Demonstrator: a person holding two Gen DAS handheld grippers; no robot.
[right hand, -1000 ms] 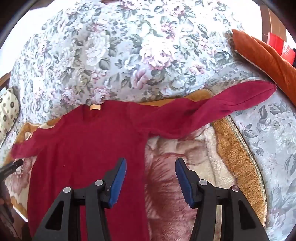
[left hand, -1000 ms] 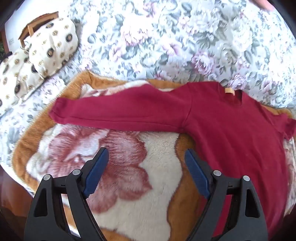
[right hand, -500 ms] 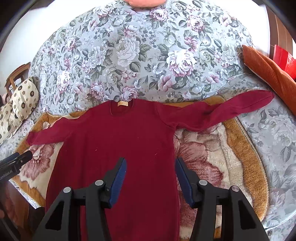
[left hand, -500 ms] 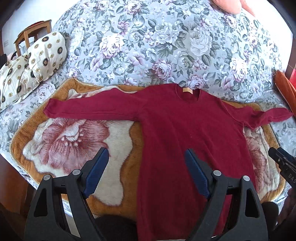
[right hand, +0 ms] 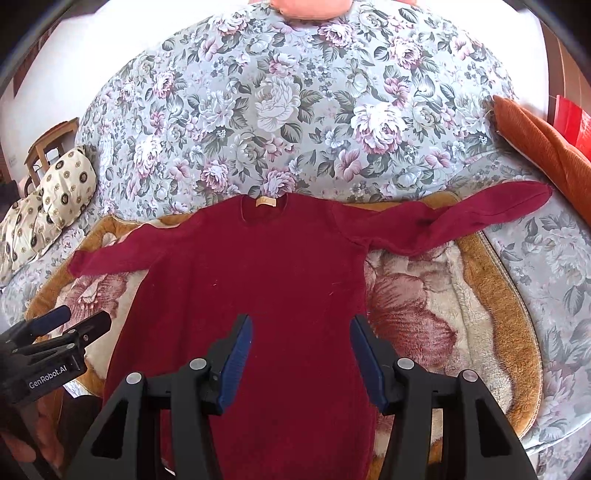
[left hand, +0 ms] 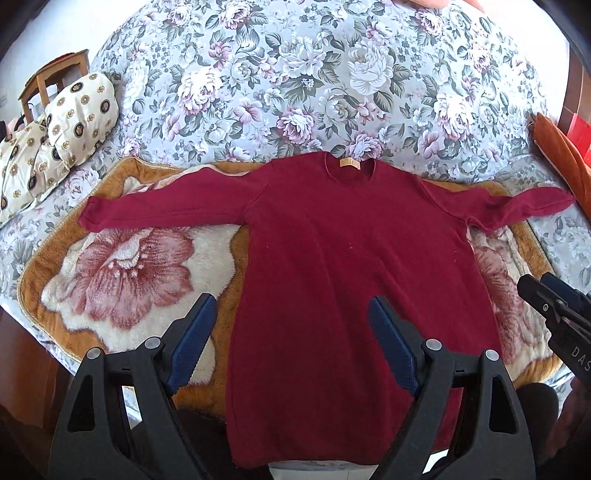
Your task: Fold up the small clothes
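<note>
A dark red long-sleeved sweater lies flat, front up, on a fleece blanket with a rose pattern; both sleeves are spread sideways and its hem hangs over the bed's near edge. It also shows in the right wrist view. My left gripper is open and empty above the sweater's lower left part. My right gripper is open and empty above the lower middle. Each gripper shows at the edge of the other's view, the right and the left.
The bed has a grey floral cover. Cream patterned pillows lie at the left by a wooden chair. An orange cushion lies at the right. A peach pillow lies at the far end.
Both grippers have pulled back and up toward the bed's near edge, so the whole sweater is in view. Both stay open and empty. The sweater has not moved.
</note>
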